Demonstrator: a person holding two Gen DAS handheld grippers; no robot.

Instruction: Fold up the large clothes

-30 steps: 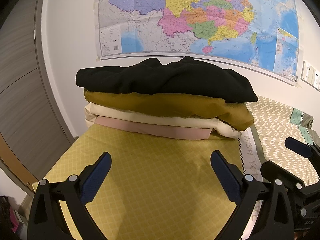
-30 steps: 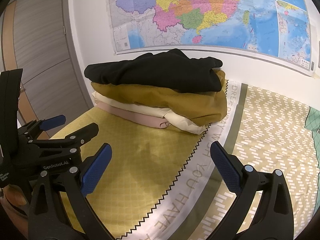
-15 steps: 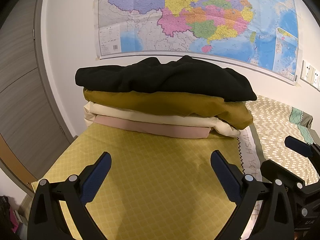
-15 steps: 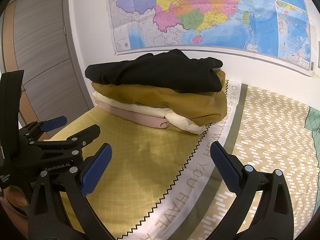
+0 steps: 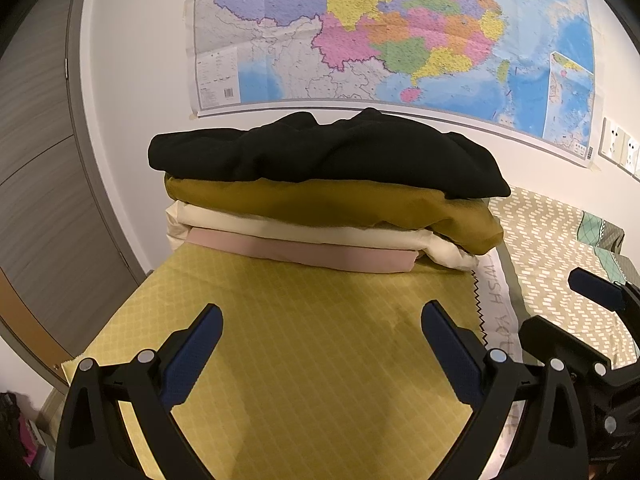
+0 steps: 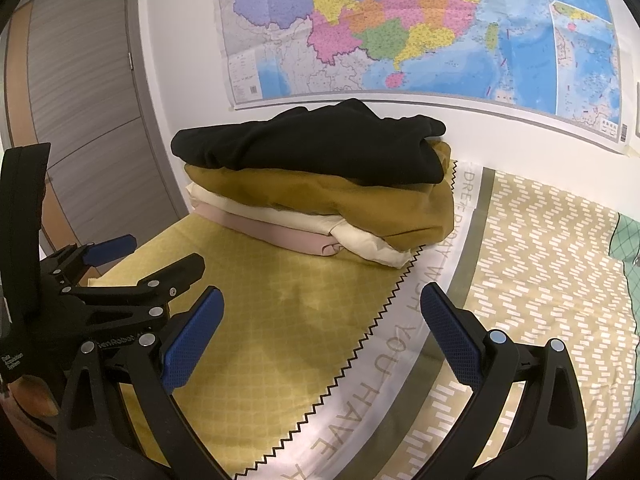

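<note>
A stack of folded clothes stands at the far end of the bed against the wall: a black garment [image 5: 324, 156] on top, then a mustard one [image 5: 332, 208], a cream one [image 5: 320, 234] and a pink one [image 5: 308, 252] at the bottom. The stack also shows in the right wrist view [image 6: 316, 184]. My left gripper [image 5: 320, 356] is open and empty, above the yellow checked sheet in front of the stack. My right gripper [image 6: 320, 340] is open and empty, just to the right of the left one.
The bed has a yellow checked sheet [image 5: 304, 360], a white lettered strip [image 6: 384, 368] and a beige patterned cover [image 6: 552, 280]. A wall map [image 5: 400, 28] hangs behind the stack. A grey wardrobe door [image 5: 36, 200] stands on the left. The left gripper also shows in the right wrist view [image 6: 120, 276].
Both grippers have drawn slightly back or lowered, so the stack sits a little higher in view. Both jaws remain open.
</note>
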